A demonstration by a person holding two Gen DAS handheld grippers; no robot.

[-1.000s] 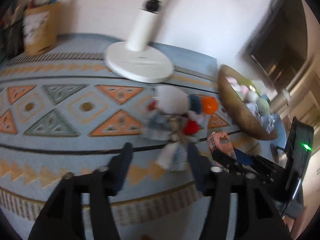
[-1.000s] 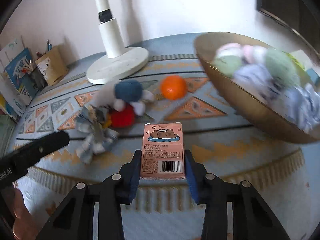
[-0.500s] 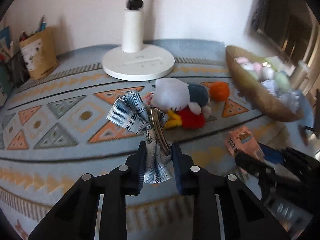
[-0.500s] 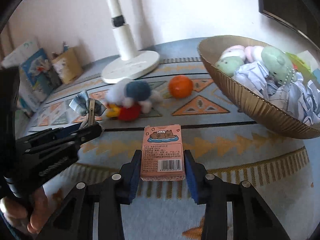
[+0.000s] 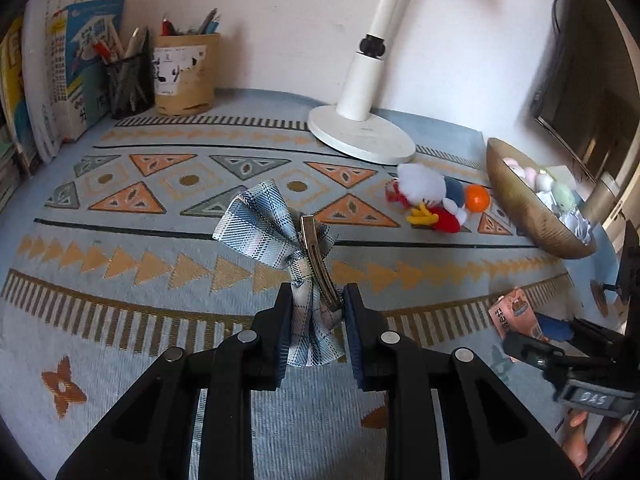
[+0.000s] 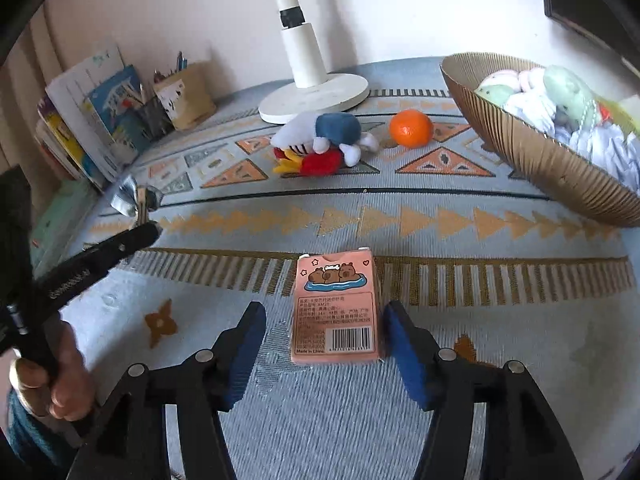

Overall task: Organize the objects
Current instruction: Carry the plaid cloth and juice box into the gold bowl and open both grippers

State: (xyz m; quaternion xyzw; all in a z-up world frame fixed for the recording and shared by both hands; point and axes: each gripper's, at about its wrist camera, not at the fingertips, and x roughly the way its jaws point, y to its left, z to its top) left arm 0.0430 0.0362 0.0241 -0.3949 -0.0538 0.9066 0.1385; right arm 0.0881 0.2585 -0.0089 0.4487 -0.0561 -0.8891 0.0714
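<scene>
Covering the whole work surface is a blue patterned cloth (image 6: pixel 400 420) with orange triangles; everything else is placed here relative to the white lamp base (image 6: pixel 314 98) at its back edge. To the right of the lamp base sits a wide ribbed gold bowl (image 6: pixel 532 152) filled with soft toys and crumpled cloth. Far to the left of the base, books (image 5: pixel 48 80) lean on the wall with two pen holders (image 5: pixel 186 74) beside them. Just in front of the base lies a plush toy (image 6: pixel 324 144) in white, blue and red, and an orange (image 6: pixel 411 128) rests just right of it, between toy and bowl.

Well in front of the lamp base, the right gripper (image 6: pixel 324 344) has just been opening: its blue pads stand clear of the pink card box (image 6: pixel 335 312), which lies flat on the cloth between them. Left of that, the left gripper (image 5: pixel 316 320) is clamped on the tail of a blue plaid hair bow (image 5: pixel 276 236) with a metal clip (image 5: pixel 318 260), the bow sticking up beyond the fingertips.
</scene>
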